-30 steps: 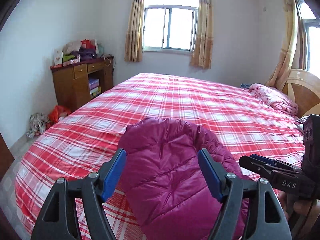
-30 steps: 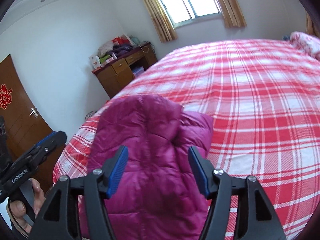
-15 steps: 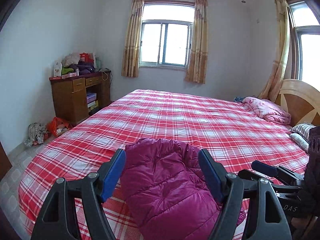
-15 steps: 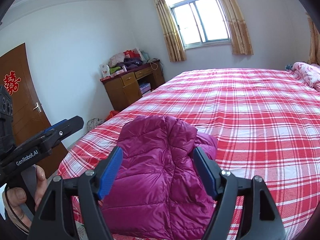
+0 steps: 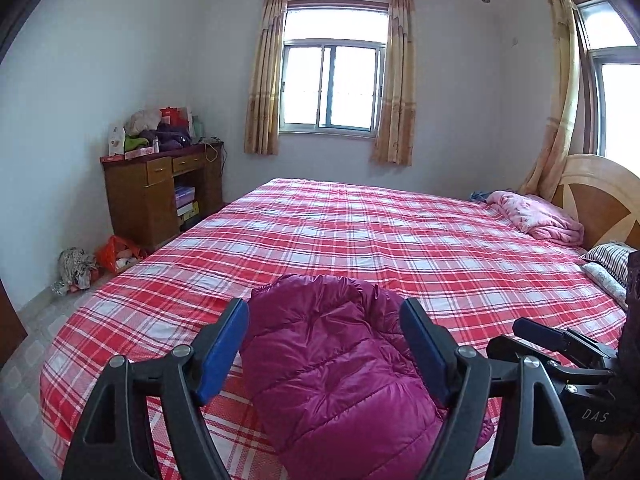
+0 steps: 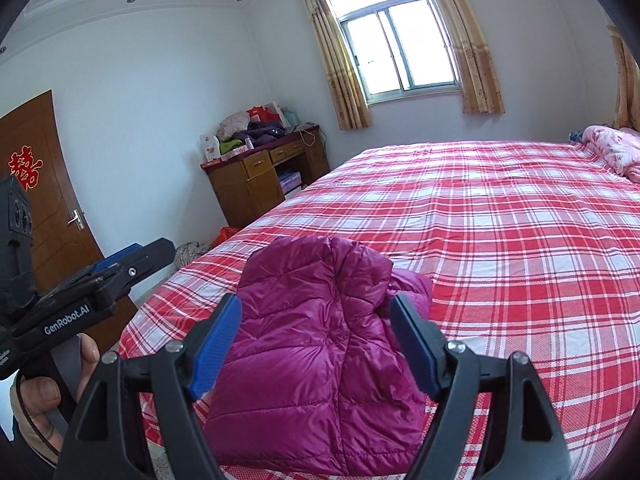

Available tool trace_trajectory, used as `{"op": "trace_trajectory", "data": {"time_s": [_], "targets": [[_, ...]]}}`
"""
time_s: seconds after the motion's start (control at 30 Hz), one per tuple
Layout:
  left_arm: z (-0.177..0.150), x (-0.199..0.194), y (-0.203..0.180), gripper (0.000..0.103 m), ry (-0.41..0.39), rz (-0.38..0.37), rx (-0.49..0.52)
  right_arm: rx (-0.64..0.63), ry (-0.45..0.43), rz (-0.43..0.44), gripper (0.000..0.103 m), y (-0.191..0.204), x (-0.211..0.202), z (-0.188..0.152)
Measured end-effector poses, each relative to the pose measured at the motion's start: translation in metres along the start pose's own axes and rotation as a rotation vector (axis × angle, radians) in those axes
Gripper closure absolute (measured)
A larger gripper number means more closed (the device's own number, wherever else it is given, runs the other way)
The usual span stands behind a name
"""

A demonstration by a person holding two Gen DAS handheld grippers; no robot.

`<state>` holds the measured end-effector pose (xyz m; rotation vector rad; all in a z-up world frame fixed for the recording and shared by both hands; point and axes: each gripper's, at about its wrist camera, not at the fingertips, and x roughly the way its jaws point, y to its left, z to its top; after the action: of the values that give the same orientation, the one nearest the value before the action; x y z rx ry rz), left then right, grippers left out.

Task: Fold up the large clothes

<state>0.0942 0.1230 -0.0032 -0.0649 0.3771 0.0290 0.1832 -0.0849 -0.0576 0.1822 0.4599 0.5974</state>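
Both my grippers hung side by side above the near edge of the bed [image 5: 360, 240], angled slightly down at the folded magenta down jacket [image 5: 340, 368] lying there on the red plaid cover. My left gripper [image 5: 324, 344] stood wide, jaws opening, nothing gripped, blue pads [image 5: 224, 344] clear of the fabric. My right gripper [image 6: 316, 340] was also wide and opening, holding nothing, jacket below between its fingers.
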Motion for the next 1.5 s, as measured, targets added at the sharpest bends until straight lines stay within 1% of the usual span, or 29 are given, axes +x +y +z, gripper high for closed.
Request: {"op": "trace_trajectory", "data": {"time_s": [0.6, 0.9, 0.97, 1.03, 1.4, 1.5], "targets": [[-0.001, 0.001, -0.003, 0.024, 0.01, 0.009, 0.011, -0.005, -0.001, 0.002, 0.023, 0.002, -0.001, 0.0], [0.0, 0.003, -0.004, 0.022, 0.022, 0.032, 0.013, -0.013, -0.003, 0.002, 0.023, 0.004, -0.001, 0.0], [0.0, 0.004, -0.004, 0.022, 0.022, 0.025, 0.021, -0.016, -0.004, 0.002, 0.023, 0.005, -0.001, 0.001], [0.001, 0.003, -0.004, 0.022, 0.018, 0.042, 0.027, -0.017, -0.006, 0.003, 0.023, 0.005, -0.002, 0.002], [0.002, 0.002, 0.002, 0.022, 0.013, 0.049, 0.013, -0.043, -0.007, 0.013, 0.023, 0.015, -0.001, 0.004], [0.002, 0.006, 0.003, 0.019, 0.028, 0.042, 0.004, -0.054, -0.005, 0.015, 0.023, 0.017, -0.001, 0.003]]}}
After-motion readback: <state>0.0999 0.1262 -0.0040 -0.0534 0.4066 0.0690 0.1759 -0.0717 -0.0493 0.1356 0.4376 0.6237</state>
